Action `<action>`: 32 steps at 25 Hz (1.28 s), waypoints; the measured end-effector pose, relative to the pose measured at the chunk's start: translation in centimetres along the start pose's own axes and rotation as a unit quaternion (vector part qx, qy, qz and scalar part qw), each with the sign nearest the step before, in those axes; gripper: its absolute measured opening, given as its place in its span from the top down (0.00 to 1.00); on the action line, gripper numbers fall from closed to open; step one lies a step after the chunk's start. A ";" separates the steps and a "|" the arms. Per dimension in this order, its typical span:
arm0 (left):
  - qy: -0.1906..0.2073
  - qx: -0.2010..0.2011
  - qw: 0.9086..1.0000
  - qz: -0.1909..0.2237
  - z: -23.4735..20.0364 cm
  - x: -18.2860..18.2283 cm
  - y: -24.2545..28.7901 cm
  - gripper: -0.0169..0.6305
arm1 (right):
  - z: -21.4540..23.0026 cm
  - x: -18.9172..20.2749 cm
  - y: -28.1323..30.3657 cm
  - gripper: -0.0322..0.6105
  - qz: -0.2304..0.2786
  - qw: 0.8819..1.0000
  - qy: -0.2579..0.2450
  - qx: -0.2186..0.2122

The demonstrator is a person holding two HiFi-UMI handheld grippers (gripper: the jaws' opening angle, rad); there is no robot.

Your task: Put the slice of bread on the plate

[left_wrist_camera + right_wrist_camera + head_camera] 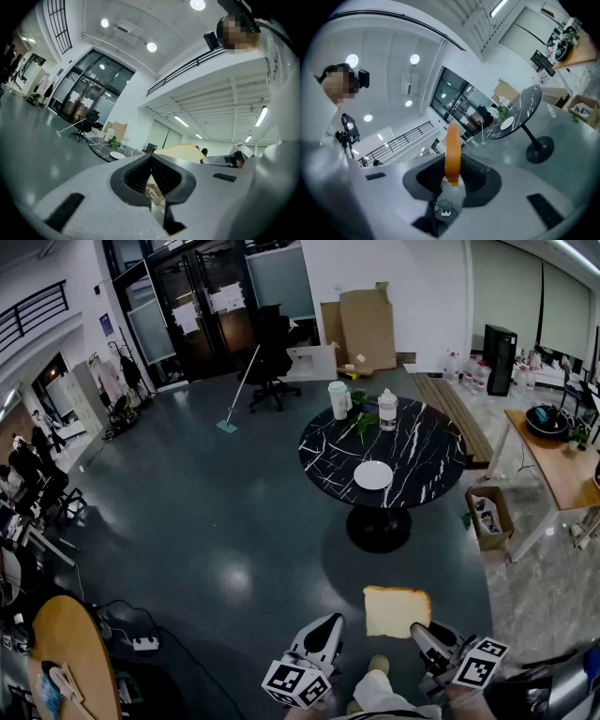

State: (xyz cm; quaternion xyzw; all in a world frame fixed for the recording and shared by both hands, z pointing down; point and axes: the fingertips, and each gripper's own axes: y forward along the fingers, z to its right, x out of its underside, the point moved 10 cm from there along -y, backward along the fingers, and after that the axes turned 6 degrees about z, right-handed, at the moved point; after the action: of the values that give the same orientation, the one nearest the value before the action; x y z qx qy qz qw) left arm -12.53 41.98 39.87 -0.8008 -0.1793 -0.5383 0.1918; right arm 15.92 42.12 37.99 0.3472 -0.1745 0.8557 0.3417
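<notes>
Well short of the table (422, 442), head view: the right gripper (422, 634) held the slice of bread (397, 610) aloft, plate (373, 474) at twelve o'clock. Left gripper view: the left gripper (151, 158) was closed, empty. Right gripper view: jaws clamped the slice edge-on; carrying stage, approach and lowering apparently due next.

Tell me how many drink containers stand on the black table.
2. A cup stands at the far edge of the table, left of the leaves. A bottle stands just right of them. No others seem hidden behind them.
</notes>
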 end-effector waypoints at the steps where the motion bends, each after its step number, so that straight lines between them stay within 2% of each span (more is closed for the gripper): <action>1: 0.004 0.001 1.000 0.000 -0.3 -0.1 0.6 0.96 | 0.3 -0.4 0.4 0.81 -0.001 1.000 -0.007 -0.003; 5: 0.006 -0.005 1.000 0.012 -1.3 -0.5 3.7 0.96 | 1.9 -2.1 2.2 0.81 -0.009 1.000 -0.022 -0.007; 19: 0.003 -0.002 1.000 0.003 -2.7 0.4 12.7 0.96 | 8.7 -7.0 5.8 0.81 -0.016 1.000 -0.007 -0.004; 32: 0.014 -0.006 1.000 0.004 -3.5 0.4 16.9 0.96 | 11.9 -8.8 7.7 0.81 -0.025 1.000 0.004 -0.013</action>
State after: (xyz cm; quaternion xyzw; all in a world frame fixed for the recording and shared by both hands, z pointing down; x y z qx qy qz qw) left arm -6.81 25.67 39.48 -0.7954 -0.1701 -0.5494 0.1914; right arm 20.75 26.23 39.54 0.3430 -0.1760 0.8461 0.3680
